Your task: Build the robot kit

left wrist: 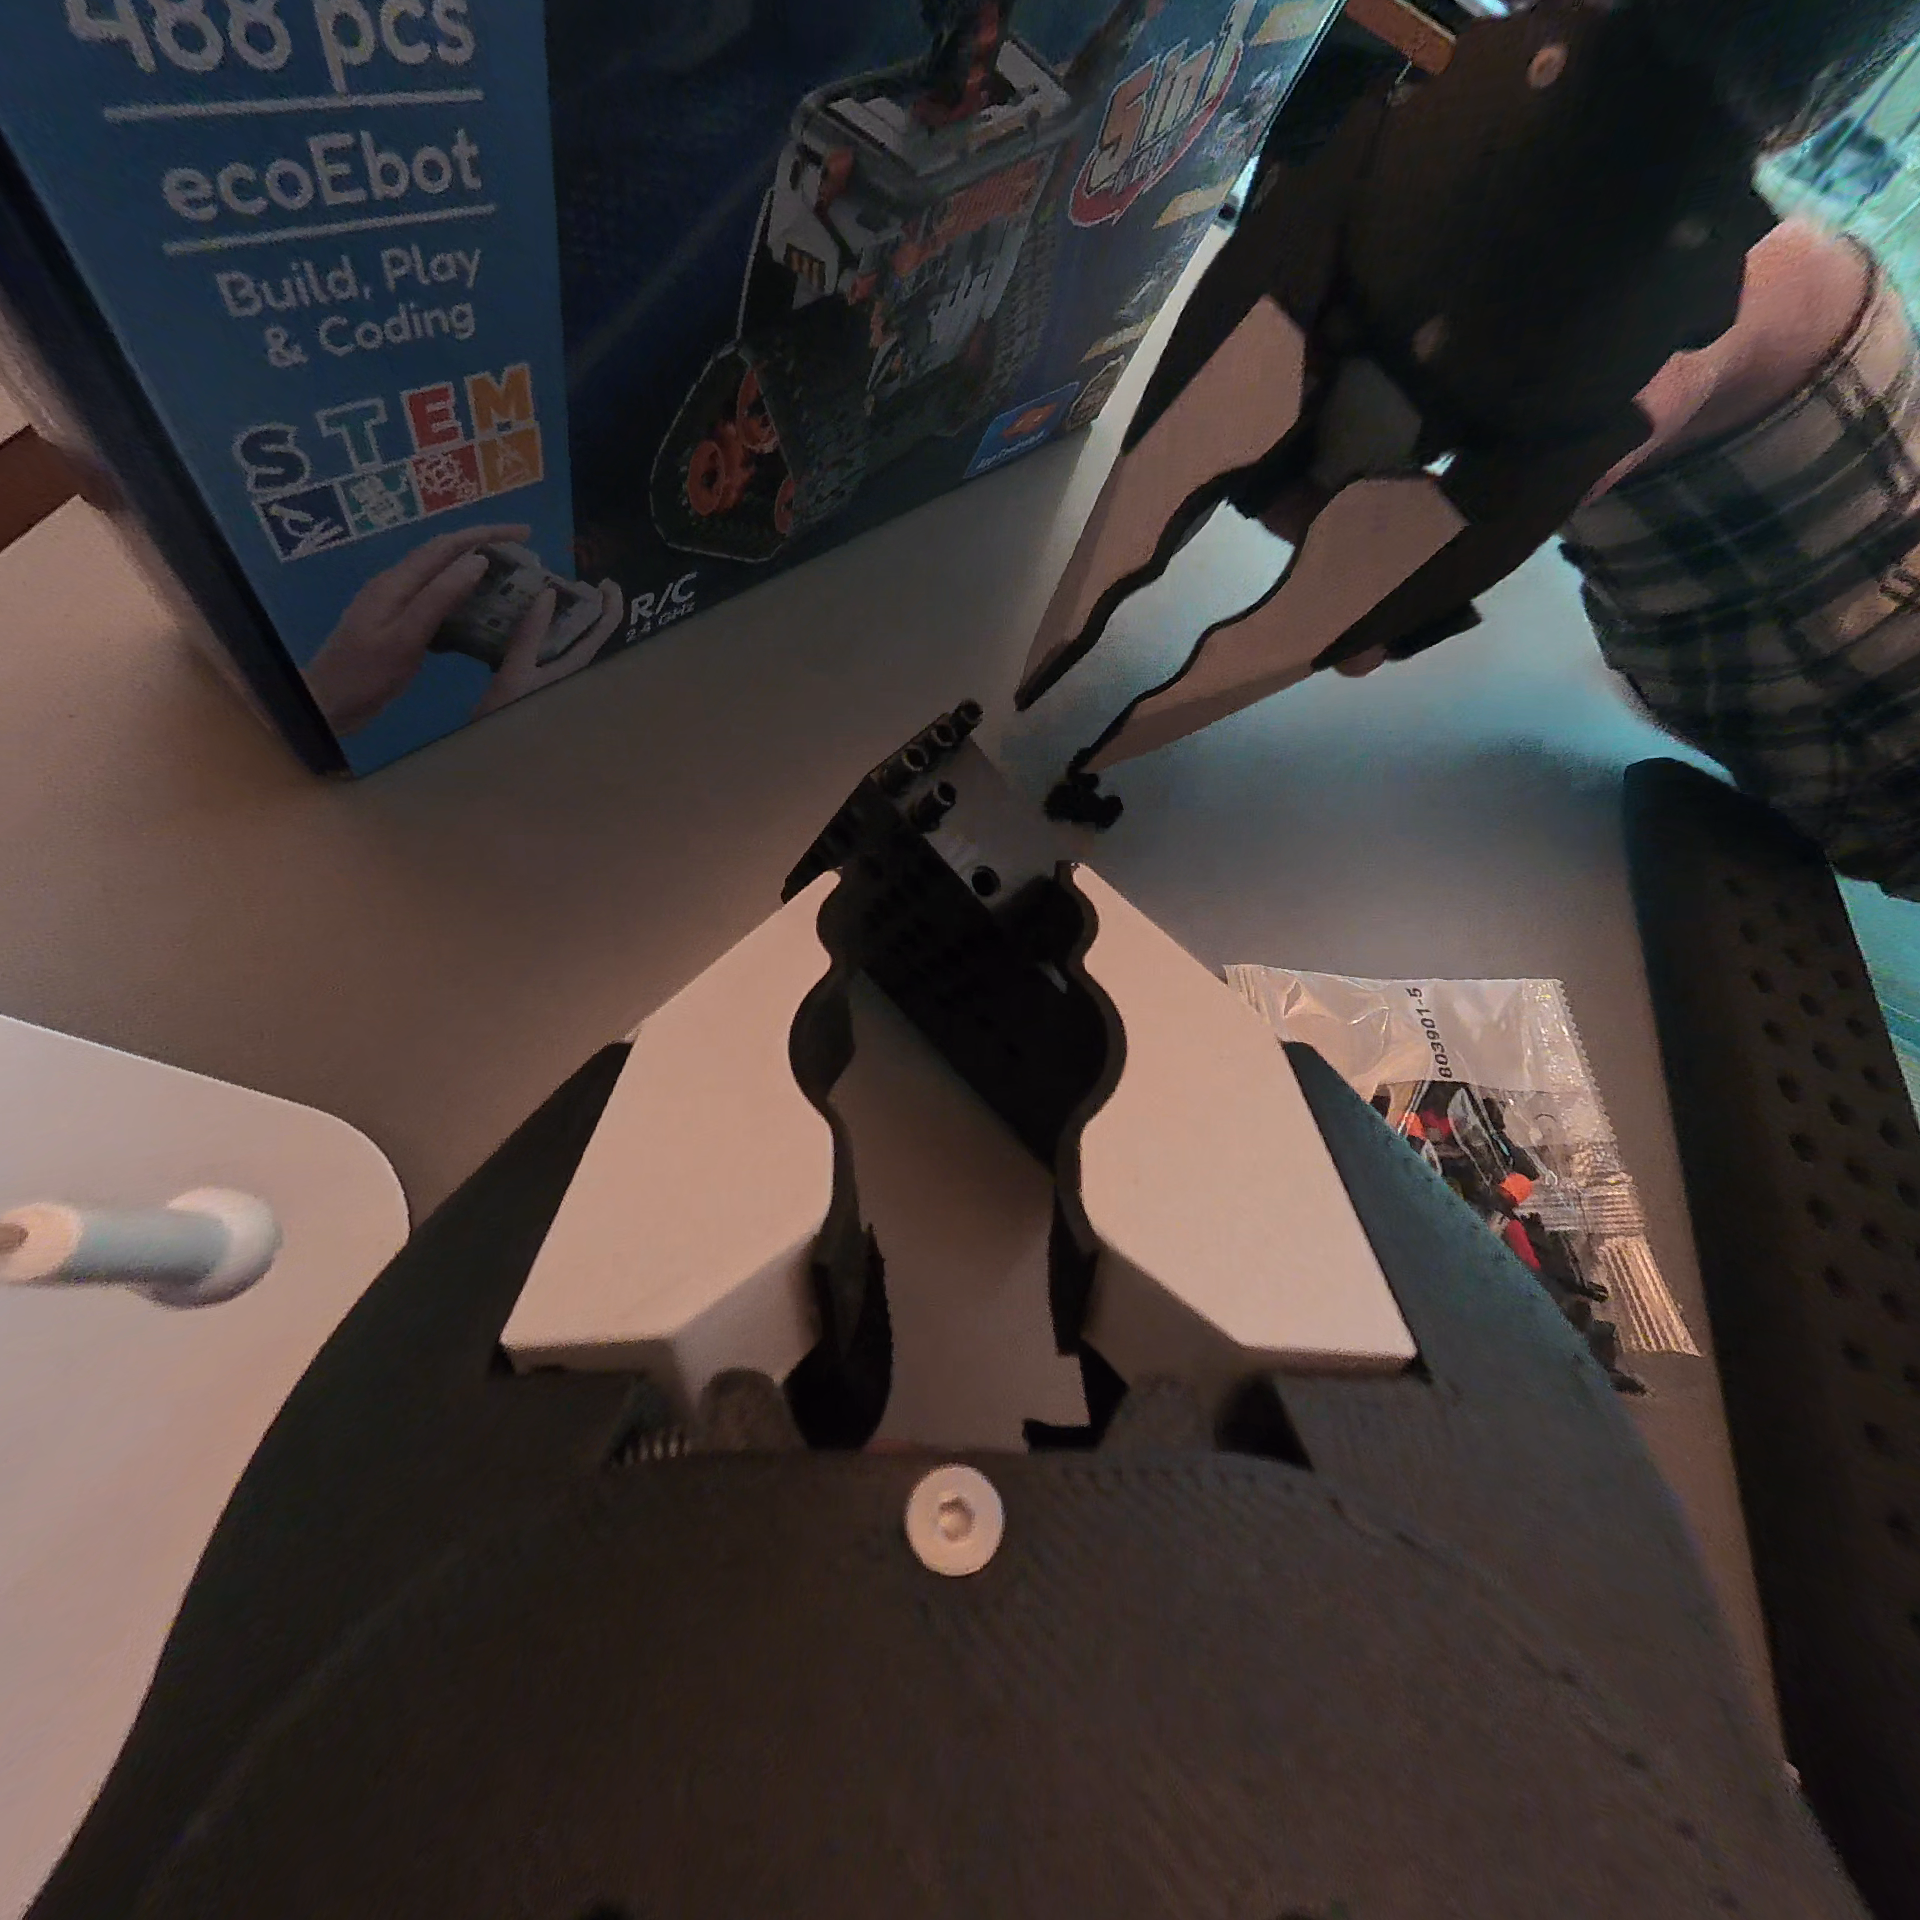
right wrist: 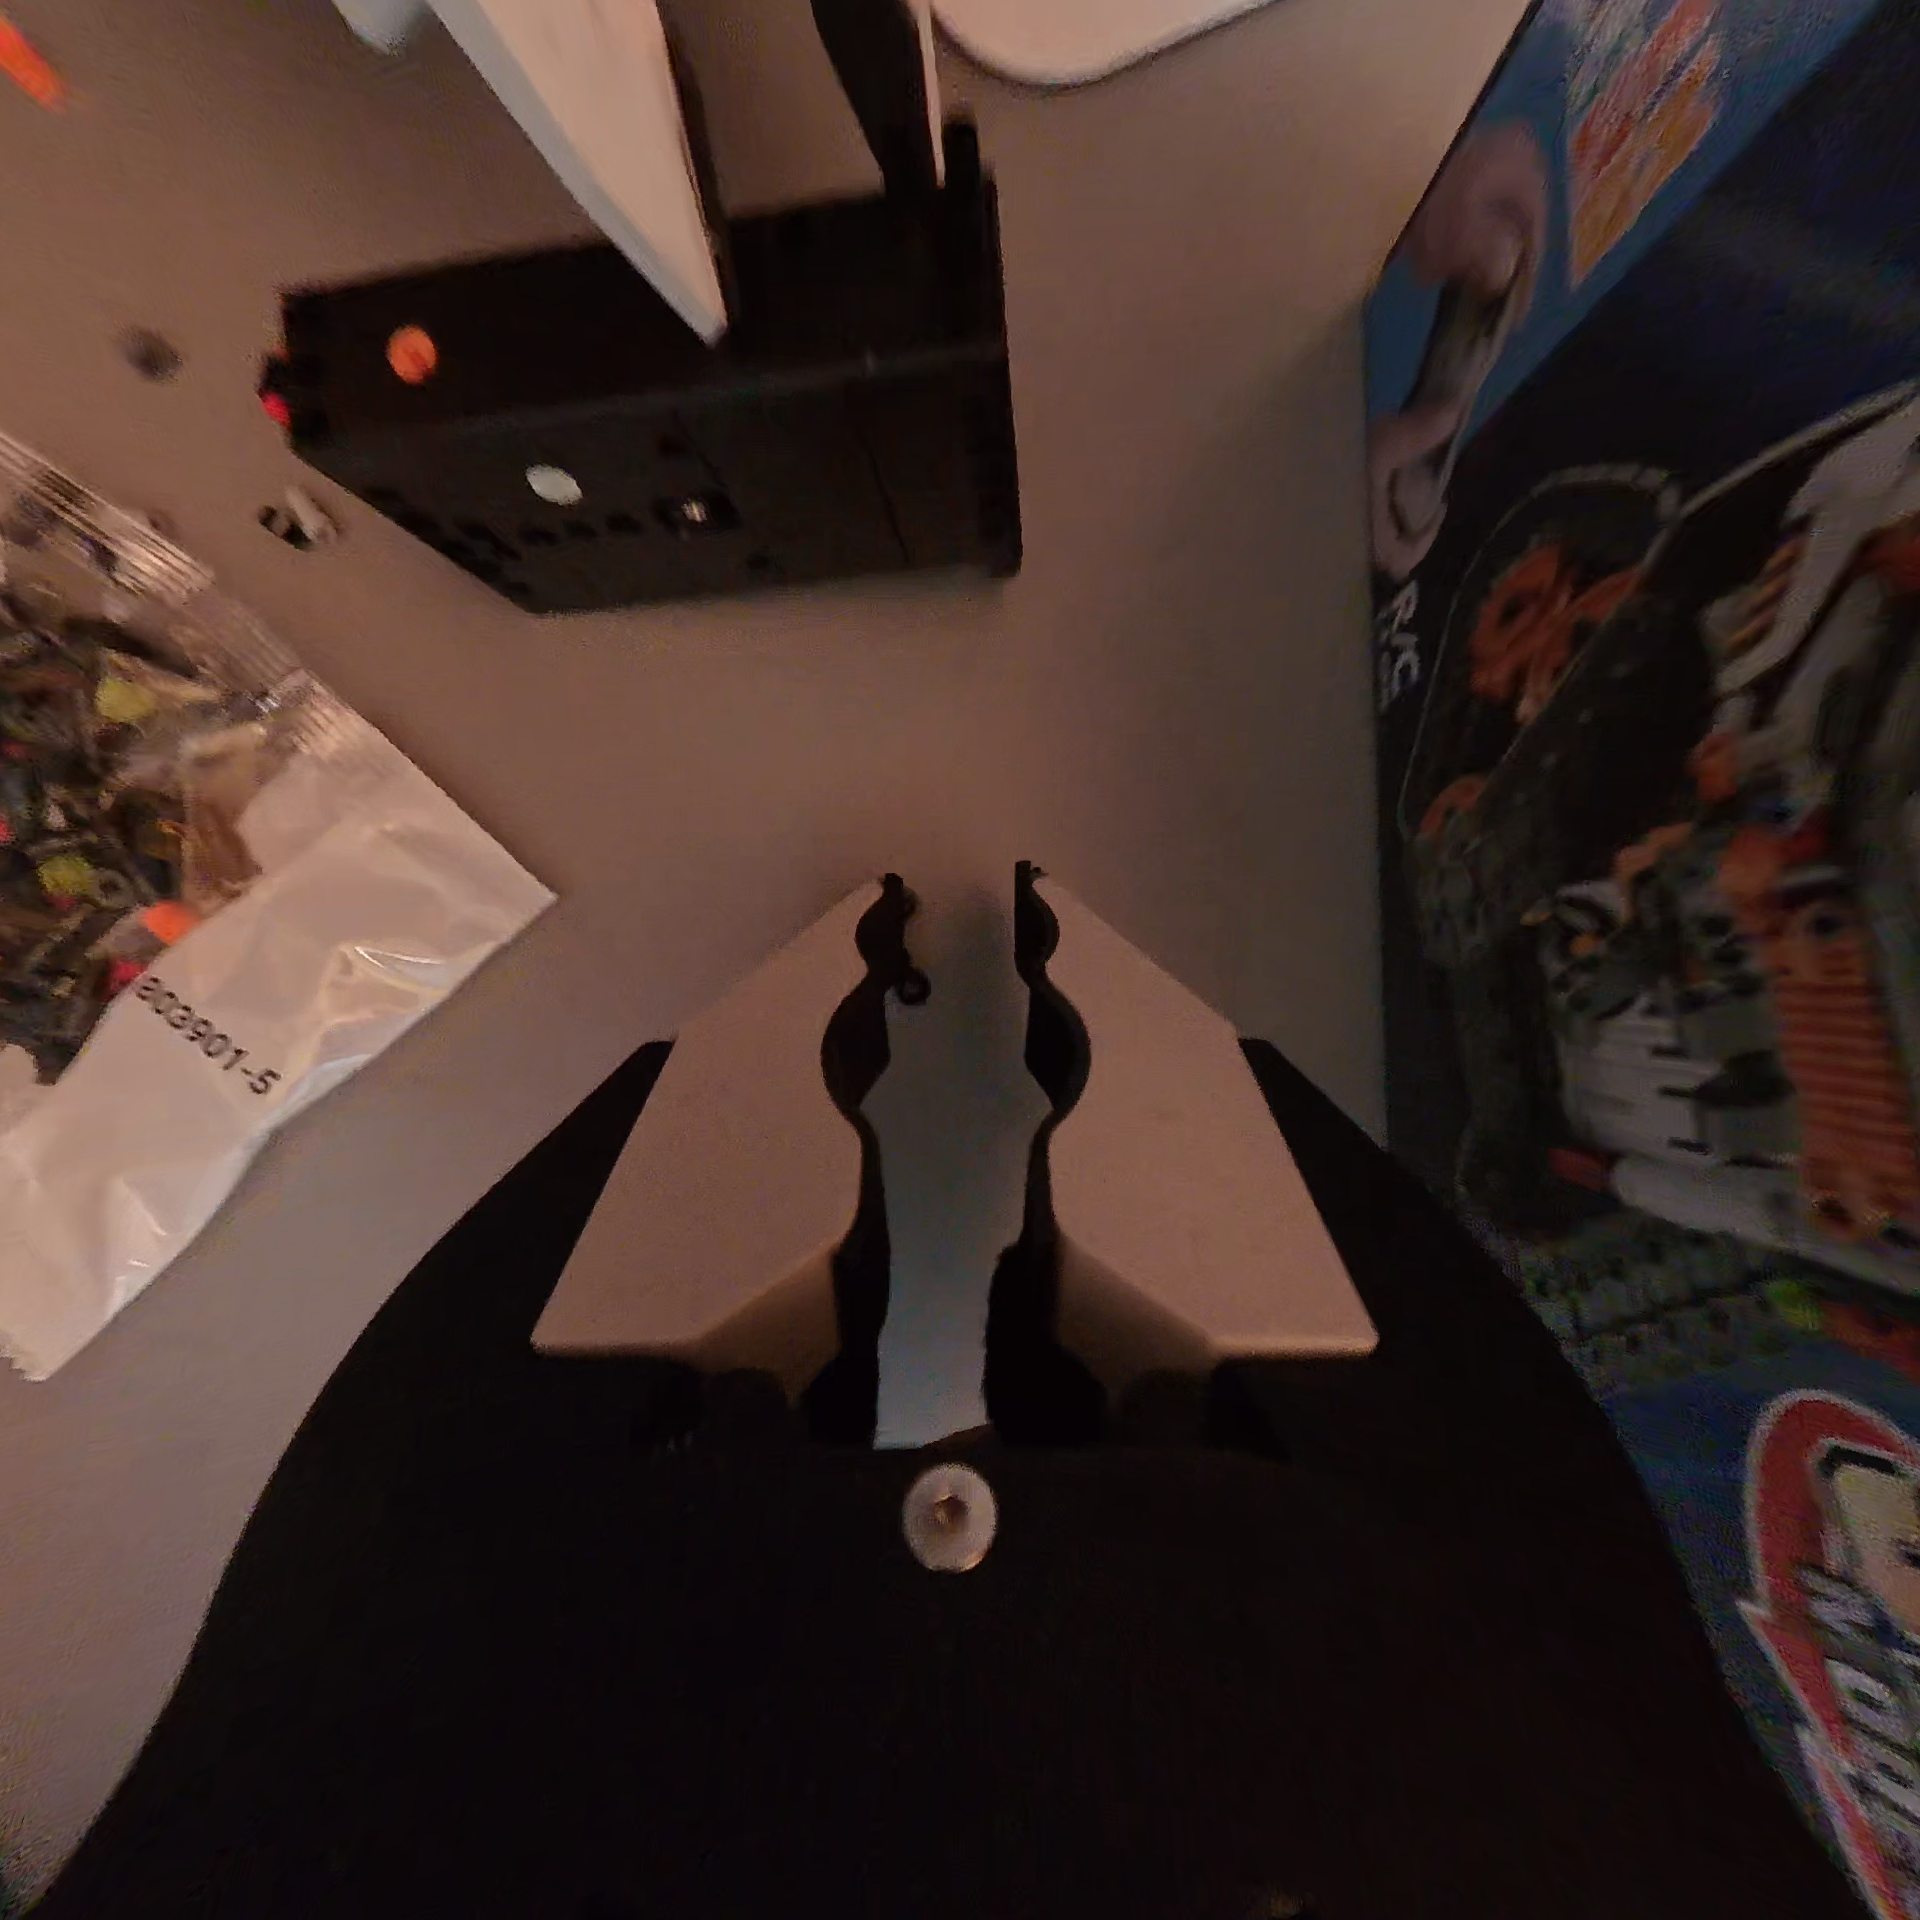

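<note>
We see the left gripper (left wrist: 951, 904) clenched on a black block assembly (left wrist: 935, 831) with a grey face and rows of pin holes, held above the pale desk (left wrist: 416, 883). The right gripper (right wrist: 961, 883) is released, its jaws parted with nothing between them, its tips just beside the assembly's far end in the left wrist view; a small black pin (left wrist: 1081, 805) sits at one fingertip, and we cannot tell whether it is attached. A blue toy box (left wrist: 468, 364) stands beyond the assembly. A clear bag of small parts (left wrist: 1496, 1164) lies on the desk beside the left gripper, next to a dark perforated chair edge (left wrist: 1787, 1143).
</note>
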`<state>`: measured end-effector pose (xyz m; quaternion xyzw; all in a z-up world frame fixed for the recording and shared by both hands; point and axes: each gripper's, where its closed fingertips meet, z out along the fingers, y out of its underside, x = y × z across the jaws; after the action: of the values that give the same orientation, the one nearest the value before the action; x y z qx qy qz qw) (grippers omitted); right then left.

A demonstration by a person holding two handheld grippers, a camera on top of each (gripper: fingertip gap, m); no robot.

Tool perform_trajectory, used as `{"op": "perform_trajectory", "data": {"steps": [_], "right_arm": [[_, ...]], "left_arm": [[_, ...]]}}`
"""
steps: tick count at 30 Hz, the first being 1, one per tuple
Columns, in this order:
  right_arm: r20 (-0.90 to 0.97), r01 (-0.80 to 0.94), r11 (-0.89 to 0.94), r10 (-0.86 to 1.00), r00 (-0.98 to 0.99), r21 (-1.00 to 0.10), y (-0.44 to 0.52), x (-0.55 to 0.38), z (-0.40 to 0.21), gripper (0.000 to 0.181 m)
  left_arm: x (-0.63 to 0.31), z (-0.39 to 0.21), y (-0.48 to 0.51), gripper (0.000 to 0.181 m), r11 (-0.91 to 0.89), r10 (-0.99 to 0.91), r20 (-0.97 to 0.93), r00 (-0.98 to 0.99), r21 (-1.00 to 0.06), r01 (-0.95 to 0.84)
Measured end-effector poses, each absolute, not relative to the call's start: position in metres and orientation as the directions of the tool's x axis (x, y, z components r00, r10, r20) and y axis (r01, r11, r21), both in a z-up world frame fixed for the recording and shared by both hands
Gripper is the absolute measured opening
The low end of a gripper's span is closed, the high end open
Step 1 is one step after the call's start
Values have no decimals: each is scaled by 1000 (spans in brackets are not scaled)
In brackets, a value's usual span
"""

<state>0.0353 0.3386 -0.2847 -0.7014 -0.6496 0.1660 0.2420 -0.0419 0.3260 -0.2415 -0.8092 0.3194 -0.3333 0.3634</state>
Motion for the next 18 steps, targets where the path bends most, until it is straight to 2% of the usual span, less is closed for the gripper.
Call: {"op": "perform_trajectory", "data": {"steps": [3, 10, 16, 18], "right_arm": [[55, 834, -48, 994, 93, -550, 332, 40, -297, 17], [13, 787, -46, 998, 69, -615, 320, 43, -291, 12], [18, 814, -5, 1000, 19, -581, 314, 50, -303, 11], [28, 802, 17, 1000, 0, -597, 311, 47, -304, 5]], "left_arm": [[-41, -241, 325, 35, -529, -763, 298, 574, -798, -290], [-38, -242, 320, 43, -531, -764, 266, 588, -777, -338], [-42, -243, 320, 47, -549, -736, 257, 626, -768, -330], [-42, -245, 318, 51, -547, -731, 229, 643, -760, -351]]}}
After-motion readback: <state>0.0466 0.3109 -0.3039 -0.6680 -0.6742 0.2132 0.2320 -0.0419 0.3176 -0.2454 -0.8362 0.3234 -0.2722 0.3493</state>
